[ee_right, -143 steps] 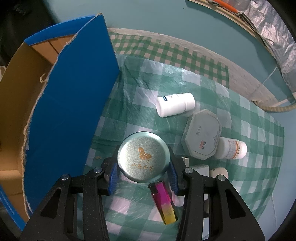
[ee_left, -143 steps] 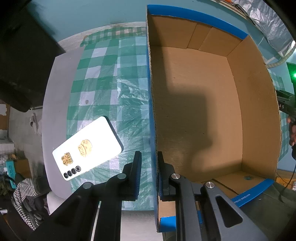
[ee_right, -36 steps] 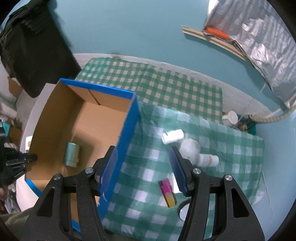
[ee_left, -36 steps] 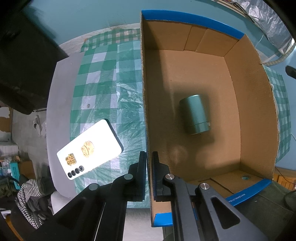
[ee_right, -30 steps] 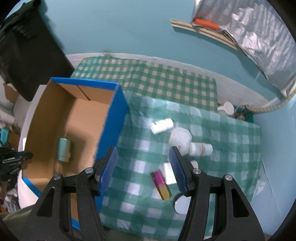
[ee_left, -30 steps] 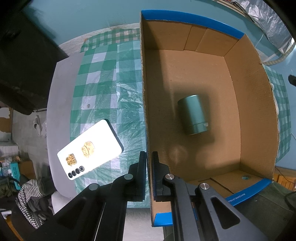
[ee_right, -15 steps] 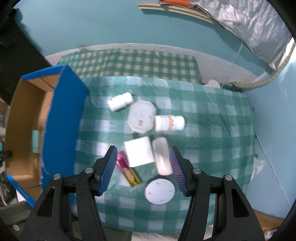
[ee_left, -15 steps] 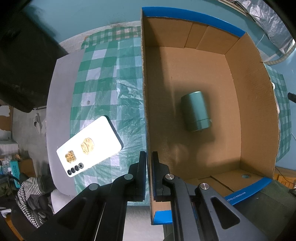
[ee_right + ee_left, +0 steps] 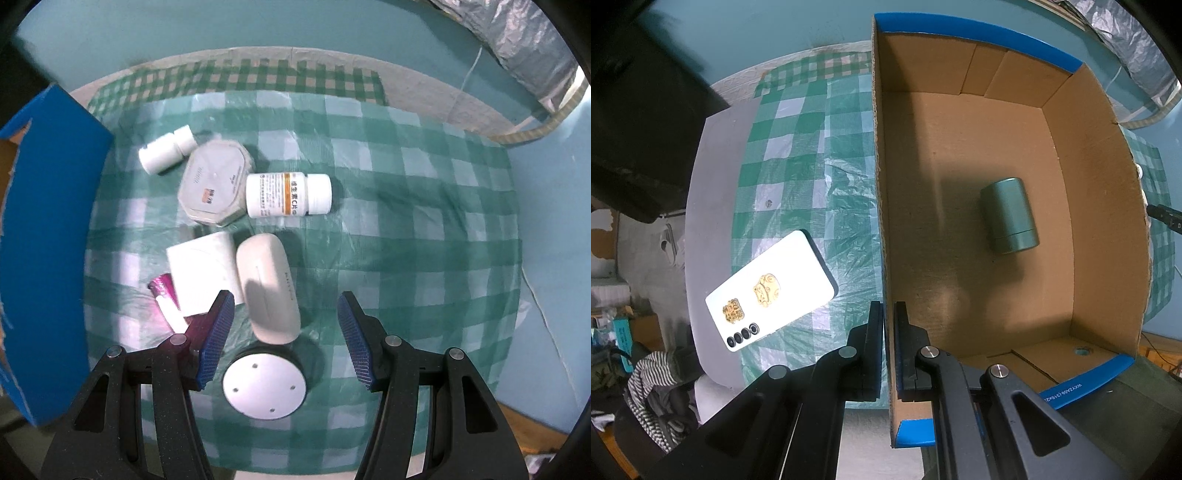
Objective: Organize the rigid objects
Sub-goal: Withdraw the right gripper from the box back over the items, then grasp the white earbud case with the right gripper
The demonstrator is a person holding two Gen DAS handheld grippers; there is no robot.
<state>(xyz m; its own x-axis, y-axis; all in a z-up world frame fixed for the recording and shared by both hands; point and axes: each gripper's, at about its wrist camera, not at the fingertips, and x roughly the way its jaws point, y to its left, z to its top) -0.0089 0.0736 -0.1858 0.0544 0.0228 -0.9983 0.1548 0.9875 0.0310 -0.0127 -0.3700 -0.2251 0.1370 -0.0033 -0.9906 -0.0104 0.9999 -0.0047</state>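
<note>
My left gripper point(image 9: 889, 314) is shut on the left wall of the cardboard box point(image 9: 881, 206), one finger inside and one outside. A green tin point(image 9: 1008, 220) lies on its side on the box floor. In the right wrist view my right gripper point(image 9: 284, 325) hangs open above the checked cloth with nothing gripped. Under it lie a white oval case point(image 9: 266, 291) and a round white disc point(image 9: 264, 384). Further off are a white square box point(image 9: 201, 273), a pink lighter point(image 9: 168, 302), an octagonal tin point(image 9: 214, 182), a labelled pill bottle point(image 9: 288, 195) and a plain white bottle point(image 9: 166, 149).
A white phone point(image 9: 770, 291) lies face down on the cloth left of the box. The blue outer wall of the box point(image 9: 40, 229) fills the left edge of the right wrist view. The checked tablecloth point(image 9: 406, 240) is bare to the right of the objects.
My right gripper has moved away from the box and sunk over the cluster of objects, which now look much larger. The left gripper and the green tin have stayed put.
</note>
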